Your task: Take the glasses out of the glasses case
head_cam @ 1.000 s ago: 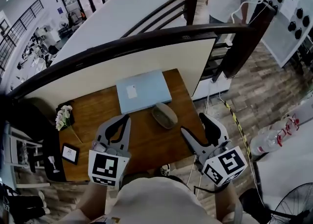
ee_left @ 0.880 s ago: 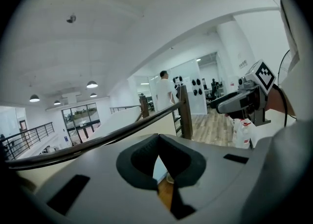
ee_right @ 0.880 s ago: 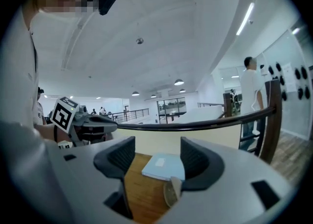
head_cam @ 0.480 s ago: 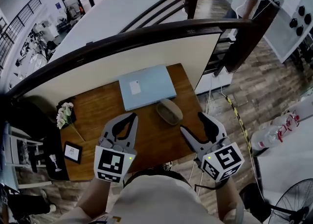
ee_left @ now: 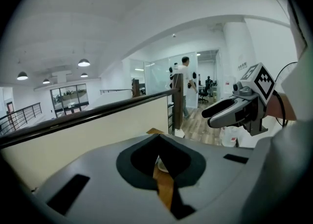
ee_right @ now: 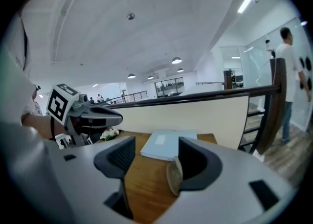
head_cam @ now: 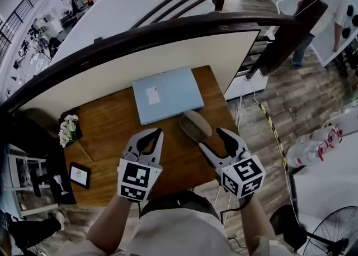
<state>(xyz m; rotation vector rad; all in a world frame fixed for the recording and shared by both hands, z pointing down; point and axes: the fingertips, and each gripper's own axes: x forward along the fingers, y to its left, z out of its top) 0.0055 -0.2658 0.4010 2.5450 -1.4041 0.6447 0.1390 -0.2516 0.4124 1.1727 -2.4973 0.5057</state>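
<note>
A brown wooden table (head_cam: 112,121) stands by a low wall with a dark rail (head_cam: 168,28) on top. The glasses case (head_cam: 194,125) lies on the table, on the right side. It is closed. It sits just beside the near edge of a flat light blue book (head_cam: 168,94) with a small white label. The person holds both grippers above the near part of the table. The left gripper (head_cam: 148,139) has its jaws together at the tips, with nothing between them. It is near the case but does not touch it. The right gripper (head_cam: 214,141) has its jaws wide apart and holds nothing. It hangs just in front of the case. In the right gripper view, the case (ee_right: 172,176) shows by the right jaw, with the blue book behind it. White flowers (head_cam: 68,129) lie at the left edge of the table. A small dark picture frame (head_cam: 80,175) lies on the near left corner. Far off on the wood floor, another person (head_cam: 330,14) in a white shirt stands by a white board.
</note>
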